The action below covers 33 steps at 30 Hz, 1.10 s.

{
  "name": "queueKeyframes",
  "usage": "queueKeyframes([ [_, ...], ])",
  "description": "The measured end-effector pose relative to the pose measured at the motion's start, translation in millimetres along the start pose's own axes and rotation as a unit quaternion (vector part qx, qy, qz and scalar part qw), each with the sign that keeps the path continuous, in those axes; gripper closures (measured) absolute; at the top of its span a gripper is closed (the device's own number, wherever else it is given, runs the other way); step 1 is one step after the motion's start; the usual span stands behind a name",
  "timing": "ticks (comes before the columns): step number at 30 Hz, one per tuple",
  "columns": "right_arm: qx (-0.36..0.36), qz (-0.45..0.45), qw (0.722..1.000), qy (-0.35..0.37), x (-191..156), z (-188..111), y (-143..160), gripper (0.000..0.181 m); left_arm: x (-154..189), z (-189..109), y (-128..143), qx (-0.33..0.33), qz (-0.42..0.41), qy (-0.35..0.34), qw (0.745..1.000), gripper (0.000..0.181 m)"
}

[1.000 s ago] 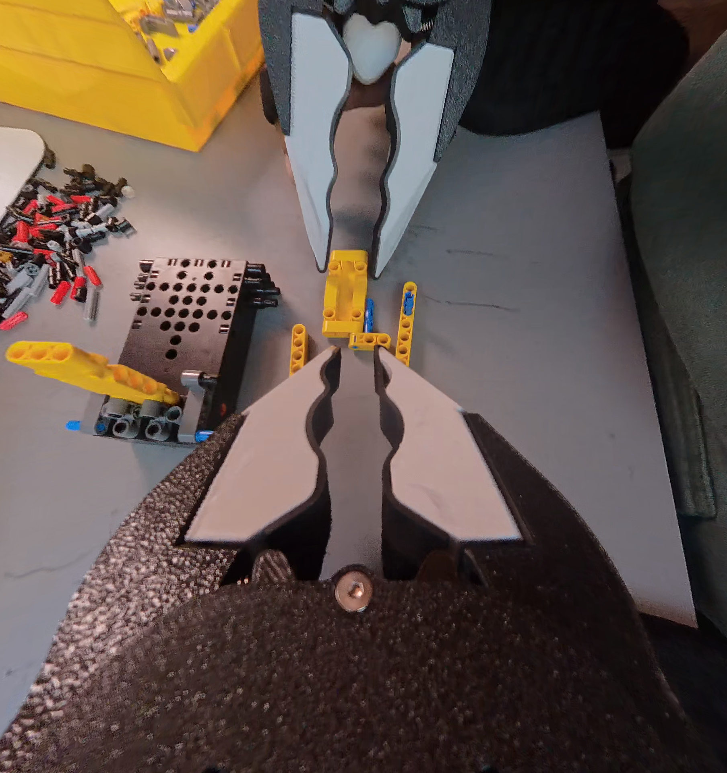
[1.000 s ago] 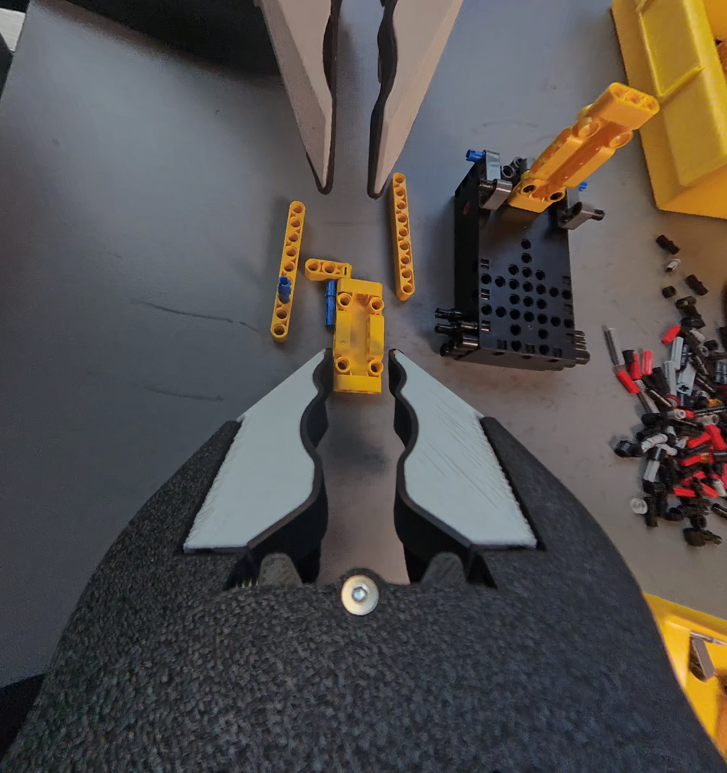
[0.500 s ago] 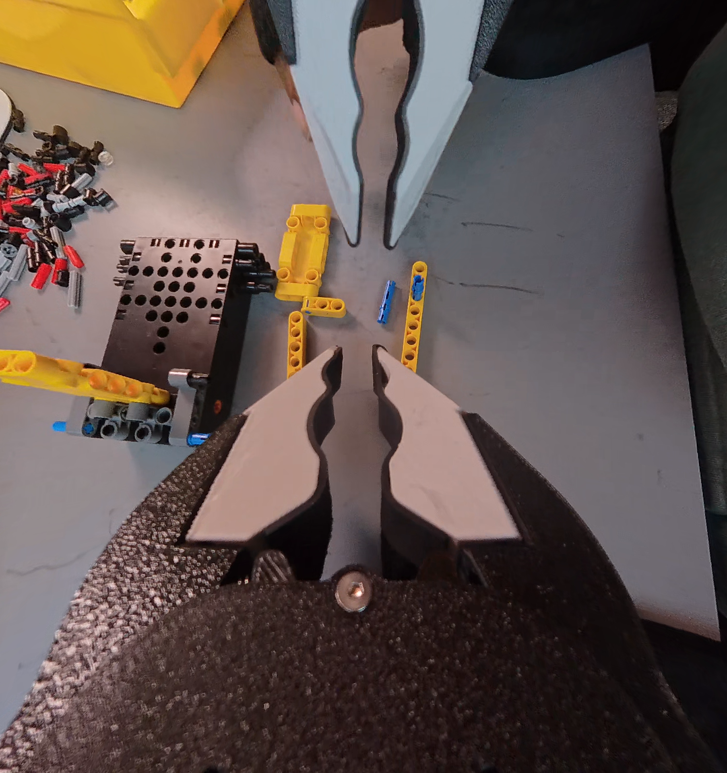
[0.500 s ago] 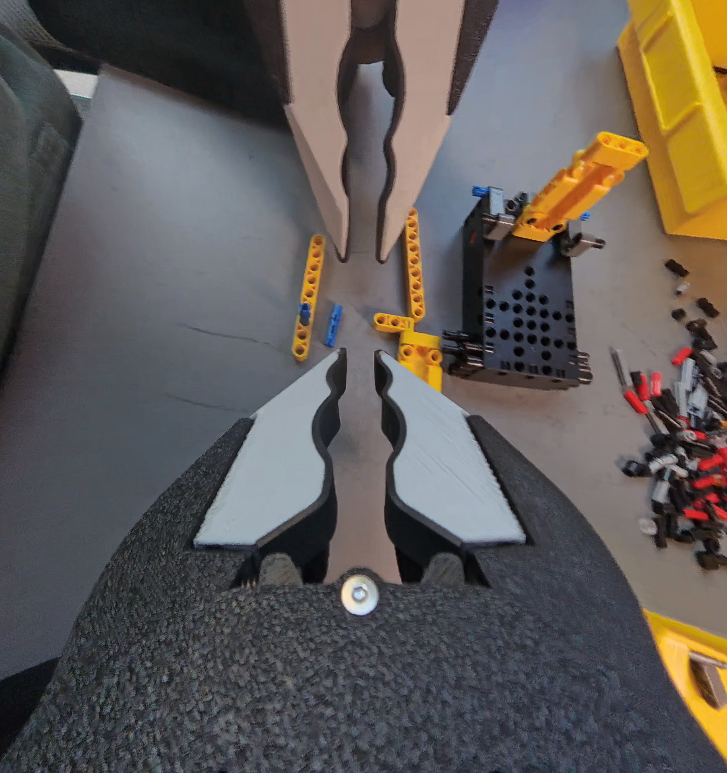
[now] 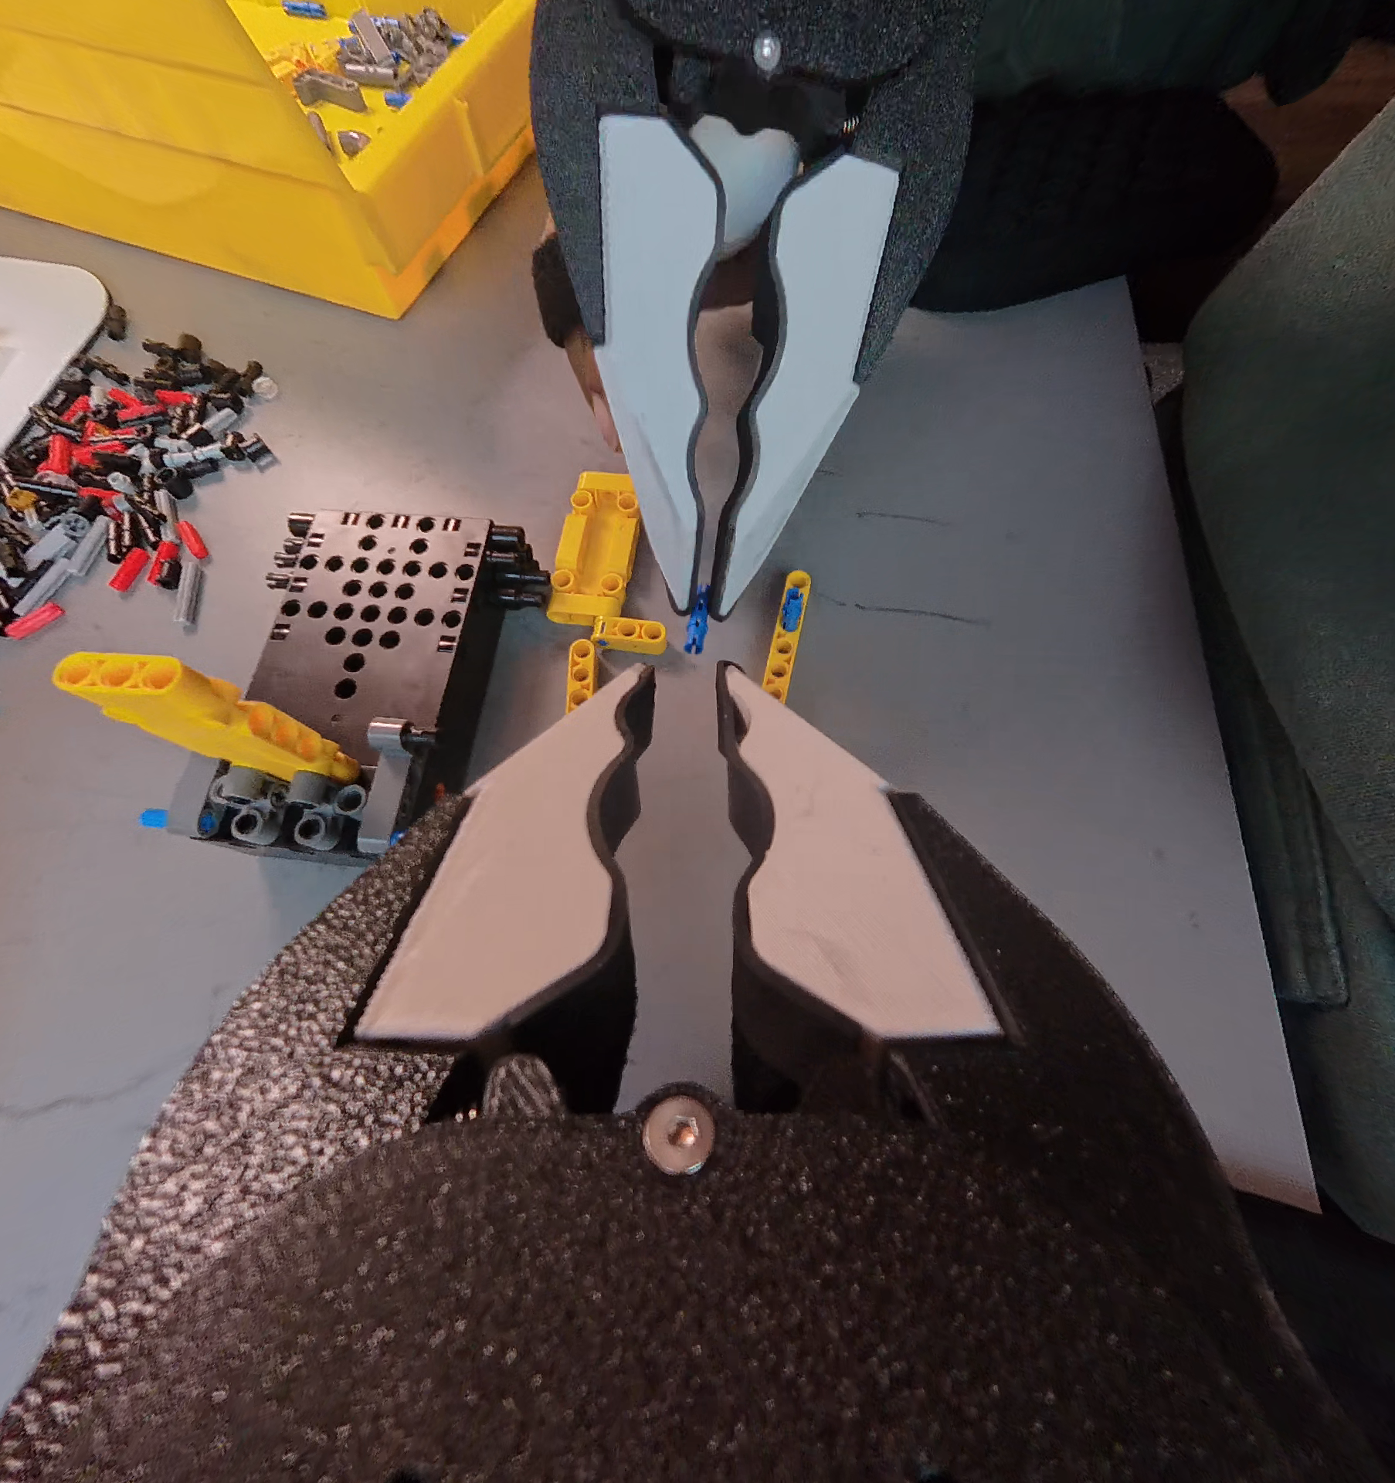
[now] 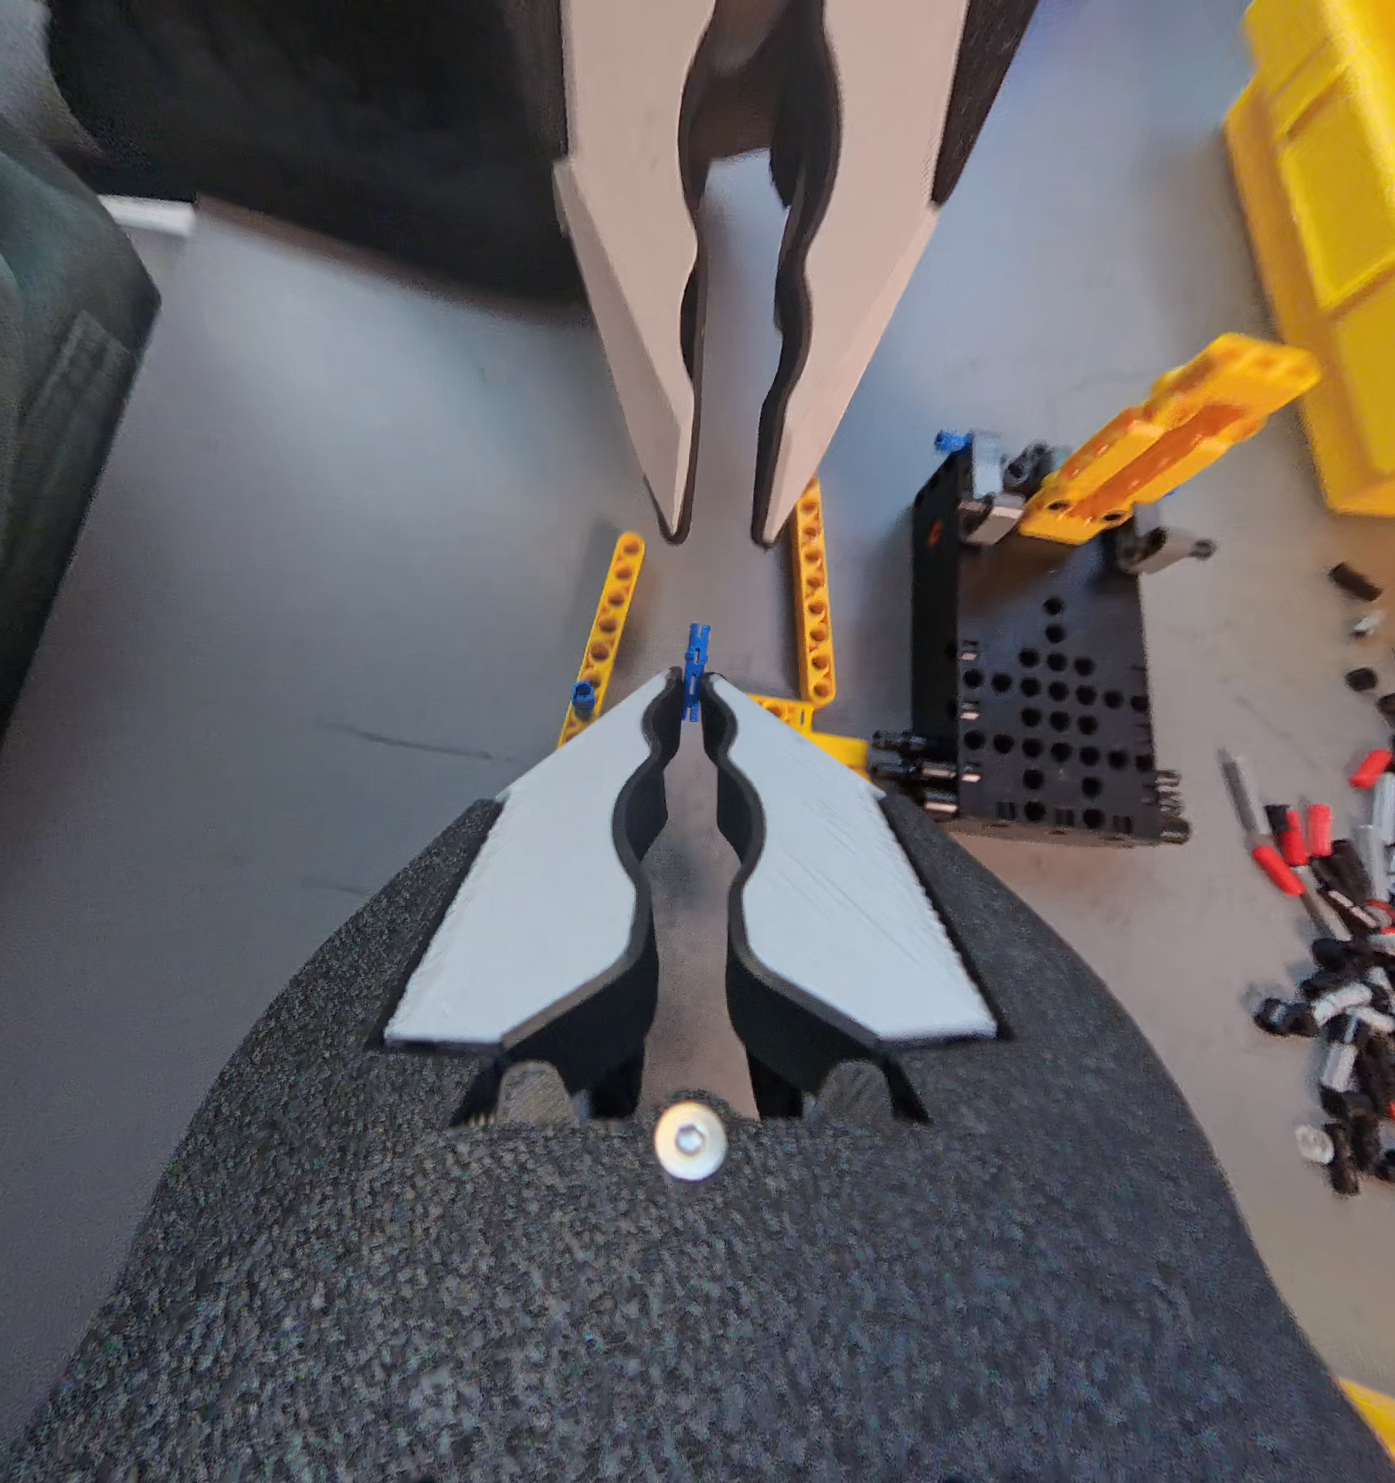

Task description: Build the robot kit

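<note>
The left gripper [image 5: 685, 672] hangs low over the grey table [image 5: 999, 722] with its jaws parted and nothing between them, the tips a little short of the small parts ahead. Just beyond those tips stands a blue pin [image 5: 698, 616], pinched at its upper end by the right gripper [image 5: 702, 603], which reaches in from the far side with its jaws clenched on the pin — in the right wrist view the same pin [image 6: 694, 670] sticks out past the nearly touching tips of that gripper [image 6: 690, 682]. To either side of the pin lie yellow pieces: a long holed beam [image 5: 786, 634] carrying a second blue pin [image 5: 792, 595] on one side, a short yellow beam [image 5: 634, 634] and a partly hidden beam [image 5: 580, 674] on the other, with a yellow frame block [image 5: 598, 562] just behind the short one. Beside the frame block sits a black perforated plate [image 5: 373, 634], black pins jutting from the edge that faces it, and a yellow angled arm [image 5: 197, 710] is mounted on grey connectors at its near end. Farther off, a loose heap of red, black and grey pins [image 5: 92, 481] spreads over the table next to a white tray corner [image 5: 20, 321]. At the back stands a yellow bin [image 5: 197, 160] holding grey parts.
</note>
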State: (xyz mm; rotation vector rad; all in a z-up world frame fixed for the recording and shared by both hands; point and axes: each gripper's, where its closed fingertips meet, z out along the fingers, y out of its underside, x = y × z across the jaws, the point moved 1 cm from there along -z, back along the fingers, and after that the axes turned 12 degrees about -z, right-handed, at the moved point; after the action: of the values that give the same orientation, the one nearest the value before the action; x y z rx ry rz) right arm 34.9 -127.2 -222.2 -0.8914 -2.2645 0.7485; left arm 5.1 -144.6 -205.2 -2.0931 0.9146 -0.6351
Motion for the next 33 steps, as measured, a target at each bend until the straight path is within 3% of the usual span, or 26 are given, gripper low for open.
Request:
queueKeyframes([
  [3, 0.114, -0.002, 0.993, 0.038, 10, -18, -35, 0.177, 0, -9, -16, 0.054, 0.0, -0.008, 0.999, 0.166],
  [7, 0.153, -0.002, 0.986, 0.063, 16, -26, -49, 0.177, 8, -19, -34, 0.108, 0.006, 0.011, 0.994, 0.171],
  [23, 0.123, -0.015, 0.99, 0.062, 12, -21, -44, 0.178, 17, -13, -33, 0.095, 0.04, 0.005, 0.995, 0.176],
  [33, 0.278, 0.001, 0.953, 0.122, 28, -58, -81, 0.168, 24, -56, -81, 0.289, -0.031, 0.072, 0.954, 0.177],
])
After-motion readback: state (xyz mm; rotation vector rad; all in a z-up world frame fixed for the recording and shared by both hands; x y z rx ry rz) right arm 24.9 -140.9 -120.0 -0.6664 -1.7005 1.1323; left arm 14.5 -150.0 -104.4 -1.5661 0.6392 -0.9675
